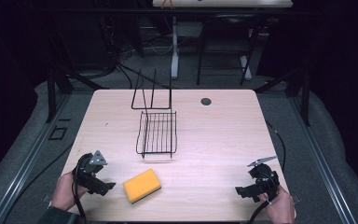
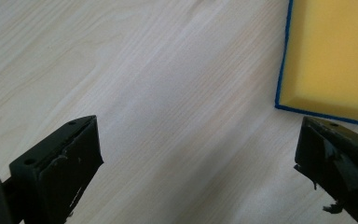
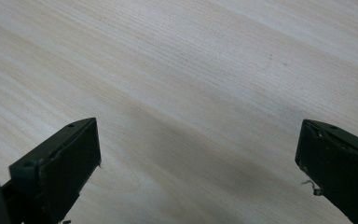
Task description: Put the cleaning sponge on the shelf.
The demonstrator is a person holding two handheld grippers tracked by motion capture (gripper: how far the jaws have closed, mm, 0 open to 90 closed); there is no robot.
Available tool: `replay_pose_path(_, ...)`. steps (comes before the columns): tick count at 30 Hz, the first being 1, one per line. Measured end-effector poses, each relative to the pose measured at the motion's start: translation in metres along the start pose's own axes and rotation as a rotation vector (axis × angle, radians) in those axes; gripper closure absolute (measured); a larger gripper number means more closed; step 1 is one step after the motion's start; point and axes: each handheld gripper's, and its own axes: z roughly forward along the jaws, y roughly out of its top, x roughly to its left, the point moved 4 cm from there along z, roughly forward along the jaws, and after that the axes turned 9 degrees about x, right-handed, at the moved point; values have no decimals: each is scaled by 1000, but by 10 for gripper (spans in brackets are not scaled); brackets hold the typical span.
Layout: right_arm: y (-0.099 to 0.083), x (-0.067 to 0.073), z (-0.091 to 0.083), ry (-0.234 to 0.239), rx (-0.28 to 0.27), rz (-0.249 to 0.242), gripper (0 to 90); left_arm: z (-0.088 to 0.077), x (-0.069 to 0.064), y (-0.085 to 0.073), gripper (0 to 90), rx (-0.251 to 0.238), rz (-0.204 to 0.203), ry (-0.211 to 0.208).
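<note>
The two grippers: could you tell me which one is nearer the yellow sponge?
The left gripper: the sponge lies just beside its open jaws, while the right gripper sits far across the table.

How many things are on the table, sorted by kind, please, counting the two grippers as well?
Yellow sponge: 1
Black wire rack: 1
Gripper: 2, the left gripper and the right gripper
Total: 4

Both tongs, left point(image 1: 106, 185) and right point(image 1: 240, 191), held low, jaws wide apart.
</note>
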Motion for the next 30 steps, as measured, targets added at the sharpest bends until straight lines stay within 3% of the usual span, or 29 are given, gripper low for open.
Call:
replay_pose_path(10,-1,3,-1,-15,5,-21,2,-5,-17,12,3,11,21,-13)
replay_pose_path(15,1,4,0,-13,6,-27,10,-5,-32,18,3,33,54,-62)
replay_pose_path(19,0,5,0,-14,13,-37,13,-2,-43,22,3,45,81,-73)
replay_pose_path(23,0,5,1,-7,29,-36,15,4,-50,24,3,86,103,-86)
replay_pose_path(30,1,8,2,-9,34,-48,19,10,-59,27,3,139,104,-100)
